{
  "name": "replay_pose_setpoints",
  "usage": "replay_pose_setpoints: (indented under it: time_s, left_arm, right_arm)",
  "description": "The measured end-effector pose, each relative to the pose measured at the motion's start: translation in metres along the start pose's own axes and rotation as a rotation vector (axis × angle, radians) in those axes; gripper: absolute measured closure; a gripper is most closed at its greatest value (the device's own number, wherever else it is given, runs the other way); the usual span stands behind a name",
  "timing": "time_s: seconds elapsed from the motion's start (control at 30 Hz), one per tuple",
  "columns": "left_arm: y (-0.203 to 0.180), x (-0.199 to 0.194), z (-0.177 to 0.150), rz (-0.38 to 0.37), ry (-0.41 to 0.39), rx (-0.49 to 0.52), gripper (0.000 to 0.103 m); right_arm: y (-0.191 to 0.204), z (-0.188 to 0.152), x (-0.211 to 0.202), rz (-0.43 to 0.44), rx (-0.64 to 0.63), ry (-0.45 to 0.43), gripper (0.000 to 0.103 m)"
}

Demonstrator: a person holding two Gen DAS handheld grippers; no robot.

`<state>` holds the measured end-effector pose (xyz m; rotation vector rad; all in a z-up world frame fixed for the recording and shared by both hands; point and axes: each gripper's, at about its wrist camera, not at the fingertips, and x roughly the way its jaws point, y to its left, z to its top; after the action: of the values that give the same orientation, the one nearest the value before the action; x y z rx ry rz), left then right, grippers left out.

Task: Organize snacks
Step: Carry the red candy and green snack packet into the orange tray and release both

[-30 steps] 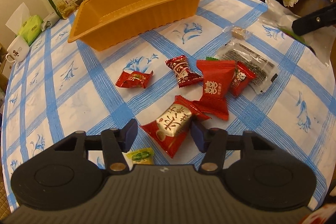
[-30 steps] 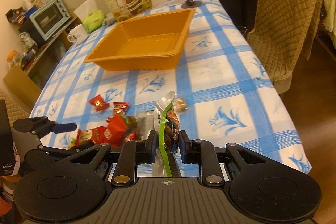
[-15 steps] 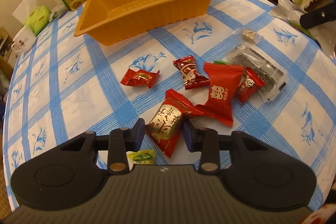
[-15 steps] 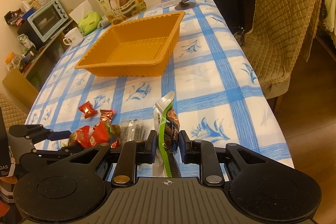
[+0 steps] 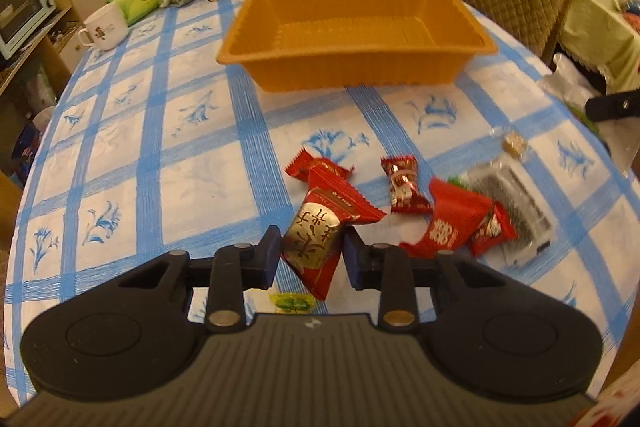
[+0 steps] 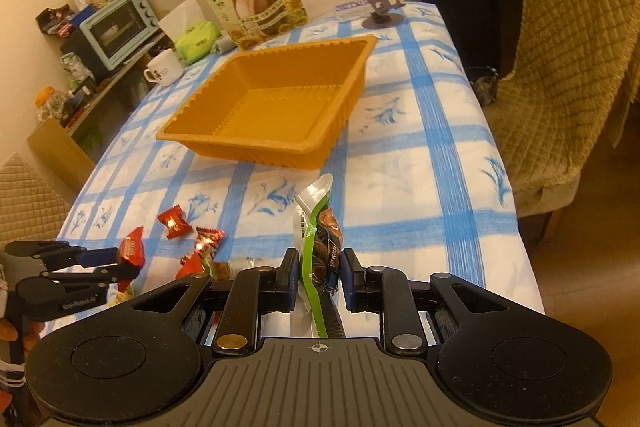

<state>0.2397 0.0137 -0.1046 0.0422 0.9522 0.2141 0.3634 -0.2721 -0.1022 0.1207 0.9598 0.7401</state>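
Snacks are split between the two tools and the table. The left gripper (image 5: 310,259) now pinches a red-and-gold candy packet (image 5: 320,241) between its pads and carries it clear of the cloth; a second ago that packet lay flat between spread fingers, so the grasp and lift are complete on this side. The right gripper (image 6: 320,277) is pressed onto a green-edged snack pouch (image 6: 318,247), held upright as before — no change in grip, though the orange tray (image 6: 352,95) sits nearer in its view than it did. Judgement: both tools are loaded and on approach to the tray, which holds nothing yet.

Left on the tablecloth (image 5: 120,147): a small red candy (image 5: 316,169), a dark-red candy (image 5: 404,185), a large red packet (image 5: 452,223), a smaller red one (image 5: 492,231) beside it, a clear packet of dark seeds (image 5: 516,203), a small clear-wrapped sweet (image 5: 514,143) and a green-yellow sweet (image 5: 292,303).

Limits of view: the green-yellow sweet is partly hidden behind the left tool's body (type not readable). The pouch's lower end is cut off by the right tool. Motion blur softens the left view — packet print is hard to read.
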Motion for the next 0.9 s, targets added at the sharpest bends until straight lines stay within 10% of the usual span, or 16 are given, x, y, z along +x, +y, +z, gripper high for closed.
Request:
replay_pose_setpoints:
  time_s: [0.9]
  left_arm:
    - [0.038, 0.071, 0.181, -0.151, -0.108, 0.022, 0.073]
  right_arm:
    - [0.040, 0.115, 0.084, -0.003, 0.071, -0.152, 0.081]
